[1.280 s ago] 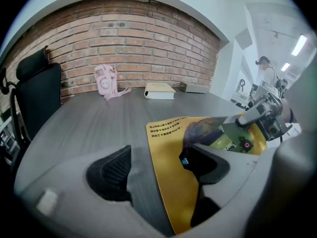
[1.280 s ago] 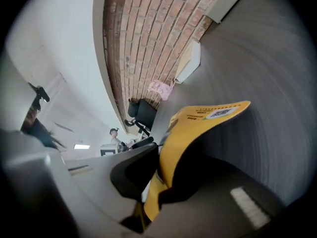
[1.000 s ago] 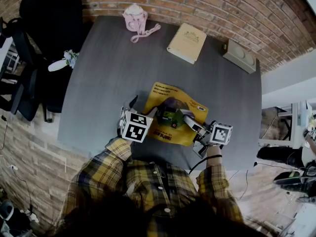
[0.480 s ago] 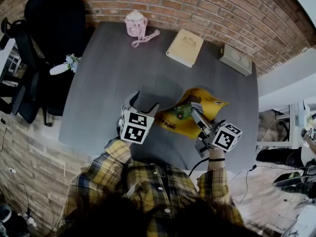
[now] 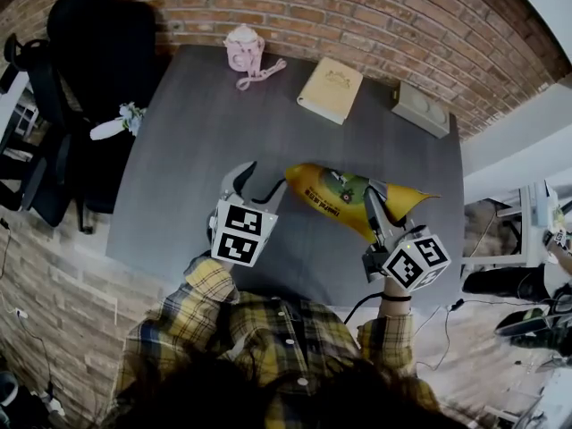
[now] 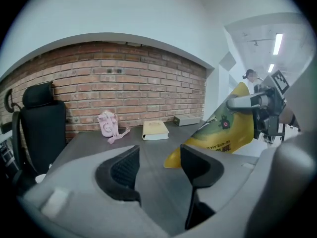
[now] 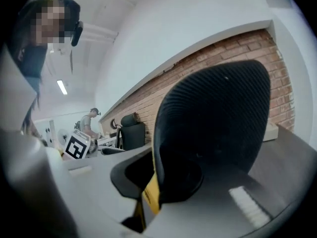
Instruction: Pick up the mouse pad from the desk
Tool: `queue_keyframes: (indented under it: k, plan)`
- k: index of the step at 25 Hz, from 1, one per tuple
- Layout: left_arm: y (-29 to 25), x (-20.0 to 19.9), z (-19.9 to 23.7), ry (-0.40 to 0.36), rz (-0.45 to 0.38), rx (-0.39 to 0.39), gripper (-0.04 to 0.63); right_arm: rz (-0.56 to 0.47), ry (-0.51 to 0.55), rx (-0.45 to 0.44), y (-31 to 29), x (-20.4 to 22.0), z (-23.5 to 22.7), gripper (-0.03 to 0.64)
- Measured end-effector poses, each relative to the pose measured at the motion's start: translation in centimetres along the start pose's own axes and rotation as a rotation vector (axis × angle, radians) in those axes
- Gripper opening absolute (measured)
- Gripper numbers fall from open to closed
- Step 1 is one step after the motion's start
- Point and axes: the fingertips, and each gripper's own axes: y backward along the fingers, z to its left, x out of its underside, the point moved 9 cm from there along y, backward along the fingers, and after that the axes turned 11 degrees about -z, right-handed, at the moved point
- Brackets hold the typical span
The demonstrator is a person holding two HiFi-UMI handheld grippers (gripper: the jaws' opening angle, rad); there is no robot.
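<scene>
Right gripper (image 5: 374,211) is clamped on the mouse pad (image 5: 344,199). In the right gripper view the jaws (image 7: 151,182) pinch the pad's yellow edge, and the black underside (image 7: 213,118) fills most of the picture.

The mouse pad is yellow with print and a small green figure. It is raised off the desk (image 5: 197,150) and tipped up on edge, over the near right part of the desktop. In the left gripper view the pad (image 6: 225,130) hangs to the right, with the right gripper on its upper edge. Its low corner sits just behind that view's right jaw – not between the jaws.

Left gripper (image 5: 259,181) holds nothing. Its jaws (image 6: 158,170) stand apart with only bare desk between them, and they have just been closing somewhat. It sits just left of the pad's lower corner, apart from it.

Along the far desk edge, by the brick wall (image 5: 375,16), are a pink item (image 5: 243,45) with a strap, a cream book (image 5: 331,88) and a grey box (image 5: 427,108). A black chair (image 5: 89,34) stands at the far left corner. Plaid sleeves (image 5: 210,280) show at the near edge – the person's arms.
</scene>
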Motion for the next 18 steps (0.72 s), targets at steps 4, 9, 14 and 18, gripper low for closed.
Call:
queue_keyframes:
  k: [4, 9, 14, 18]
  plan:
    - [0.9, -1.2, -0.3, 0.012, -0.043, 0.004, 0.139, 0.001, 0.139, 0.031, 0.4, -0.6, 1.4, 0.015]
    - [2.1, -2.4, -0.3, 0.013, -0.094, 0.01, 0.078, -0.002, 0.258, 0.067, 0.2, -1.0, 3.2, 0.015]
    - [2.9, -3.0, -0.4, 0.006, -0.119, -0.006, 0.024, -0.004, 0.272, 0.107, 0.0, -1.0, 3.5, 0.015]
    - [3.4, -3.3, -0.4, 0.003, -0.13, -0.024, -0.011, -0.01, 0.27, 0.129, 0.1, -0.8, 3.5, 0.014]
